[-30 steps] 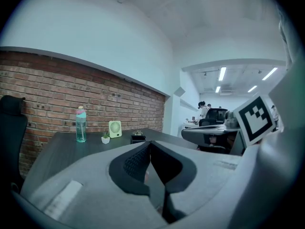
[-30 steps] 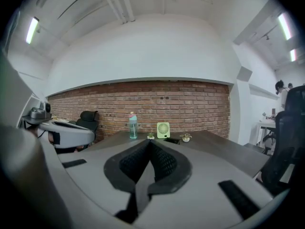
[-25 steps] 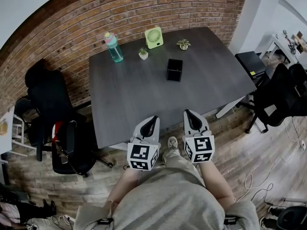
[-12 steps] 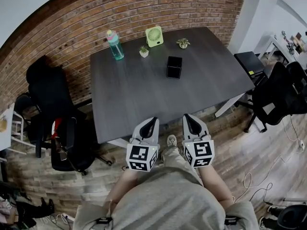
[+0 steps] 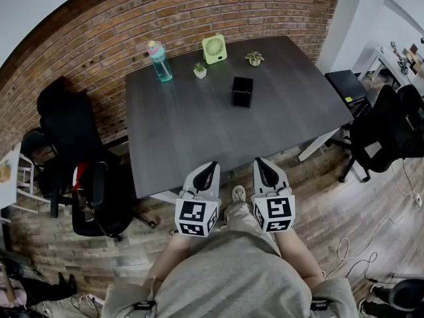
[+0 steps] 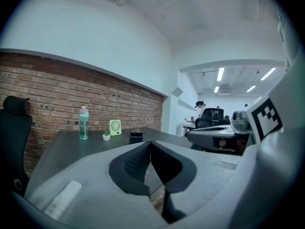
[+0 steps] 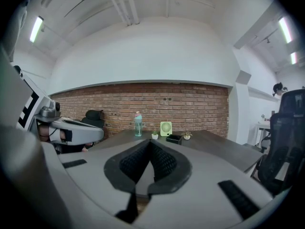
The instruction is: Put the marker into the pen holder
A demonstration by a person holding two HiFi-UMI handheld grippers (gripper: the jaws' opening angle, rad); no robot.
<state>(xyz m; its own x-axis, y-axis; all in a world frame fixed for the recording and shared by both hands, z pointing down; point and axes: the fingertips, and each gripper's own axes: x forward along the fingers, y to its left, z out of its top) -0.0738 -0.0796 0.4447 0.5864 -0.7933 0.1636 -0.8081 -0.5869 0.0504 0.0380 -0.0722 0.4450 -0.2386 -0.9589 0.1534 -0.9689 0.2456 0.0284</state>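
The black cube-shaped pen holder (image 5: 242,92) stands on the dark grey table (image 5: 192,138), right of its middle and toward the brick wall. No marker shows in any view. My left gripper (image 5: 212,165) and right gripper (image 5: 260,161) hover side by side below the table's near edge, over the floor and the person's lap. Both are shut, and nothing shows between the jaws. The left gripper view shows the shut left gripper (image 6: 150,143) with the pen holder (image 6: 136,137) far ahead. From the right gripper (image 7: 149,141), the pen holder (image 7: 174,138) also appears far off.
Along the table's far edge stand a teal bottle (image 5: 159,61), a green fan (image 5: 214,48) and two small potted plants (image 5: 199,71) (image 5: 254,59). Black office chairs (image 5: 73,138) crowd the left side; another chair (image 5: 384,128) stands at the right.
The head view has shifted slightly. Both grippers stay shut in nearly the same spot below the table's edge.
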